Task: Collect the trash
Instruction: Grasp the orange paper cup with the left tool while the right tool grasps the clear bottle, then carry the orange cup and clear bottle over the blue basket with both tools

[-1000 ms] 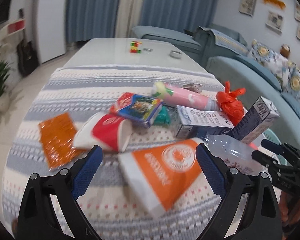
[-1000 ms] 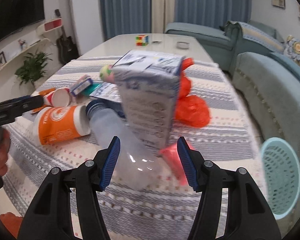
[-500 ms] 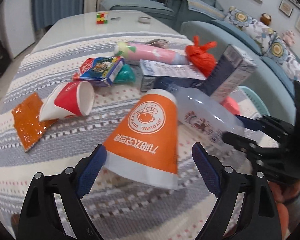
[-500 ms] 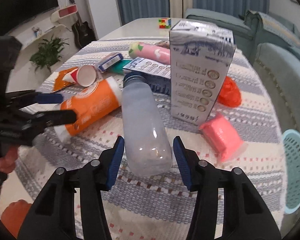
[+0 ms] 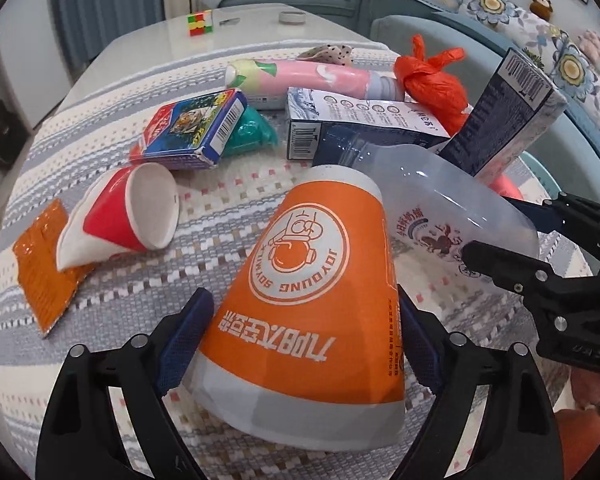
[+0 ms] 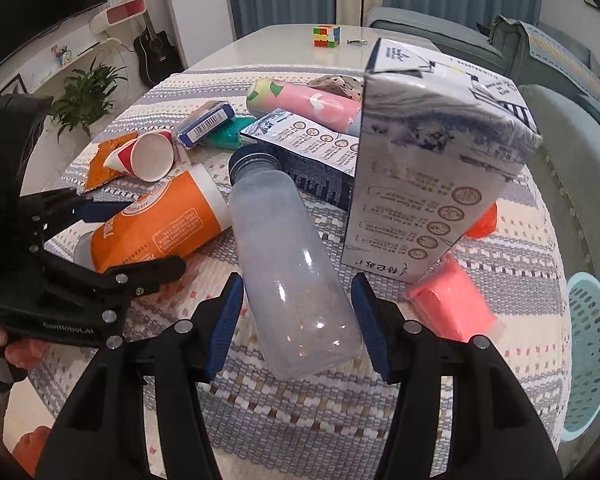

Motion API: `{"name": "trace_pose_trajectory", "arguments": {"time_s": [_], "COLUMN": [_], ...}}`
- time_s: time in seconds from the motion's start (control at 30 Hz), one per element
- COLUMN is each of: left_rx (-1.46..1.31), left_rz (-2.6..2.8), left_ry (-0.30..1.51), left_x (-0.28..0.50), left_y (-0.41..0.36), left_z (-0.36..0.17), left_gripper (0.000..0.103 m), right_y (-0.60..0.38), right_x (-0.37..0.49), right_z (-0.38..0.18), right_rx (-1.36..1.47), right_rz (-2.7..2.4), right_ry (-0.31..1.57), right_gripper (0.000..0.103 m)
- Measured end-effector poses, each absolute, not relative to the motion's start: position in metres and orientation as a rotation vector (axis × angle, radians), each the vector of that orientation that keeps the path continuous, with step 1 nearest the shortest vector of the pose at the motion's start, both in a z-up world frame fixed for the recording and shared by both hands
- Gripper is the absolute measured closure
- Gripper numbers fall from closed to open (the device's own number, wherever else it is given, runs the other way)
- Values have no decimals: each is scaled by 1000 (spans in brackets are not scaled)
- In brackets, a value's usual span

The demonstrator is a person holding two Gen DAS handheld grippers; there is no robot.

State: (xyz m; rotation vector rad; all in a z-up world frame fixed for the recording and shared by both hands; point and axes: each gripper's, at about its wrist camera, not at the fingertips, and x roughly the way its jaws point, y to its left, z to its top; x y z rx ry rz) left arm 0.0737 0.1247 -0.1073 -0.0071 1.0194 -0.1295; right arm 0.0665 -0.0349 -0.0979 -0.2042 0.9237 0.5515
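My left gripper (image 5: 300,344) is wide apart around the orange cup (image 5: 312,280), low in the middle of its view. My right gripper (image 6: 298,320) was just opening; the clear bottle (image 6: 292,272) lies loose between its sides, bottom middle. I should squeeze gently so neither slips, then lift toward the basket (image 6: 592,360) at the right edge.

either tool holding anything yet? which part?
Nothing is held. Left tool straddles the wide end of the orange cup; right tool straddles the base of the clear bottle. Both show gaps at the pads.
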Motion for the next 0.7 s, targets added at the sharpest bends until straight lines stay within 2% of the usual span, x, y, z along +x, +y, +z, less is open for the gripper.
{"name": "trace_pose_trajectory", "arguments": {"time_s": [0.13, 0.43, 0.6, 0.7], "left_rx": [-10, -108, -105, -75], "left_rz": [-106, -94, -122, -138], "left_ry": [985, 800, 718, 689], "left_x": [63, 26, 15, 13], "left_y": [123, 129, 109, 89], "left_z": [-100, -28, 15, 32], "left_gripper": [29, 30, 30, 29], "right_y": [-31, -49, -69, -80], "right_x": [58, 28, 12, 8], "right_z": [-93, -31, 9, 12], "right_rx": [-234, -187, -157, -169], "right_rz": [551, 578, 582, 570], "right_ry": [900, 768, 695, 703], "right_gripper": [56, 60, 61, 61]}}
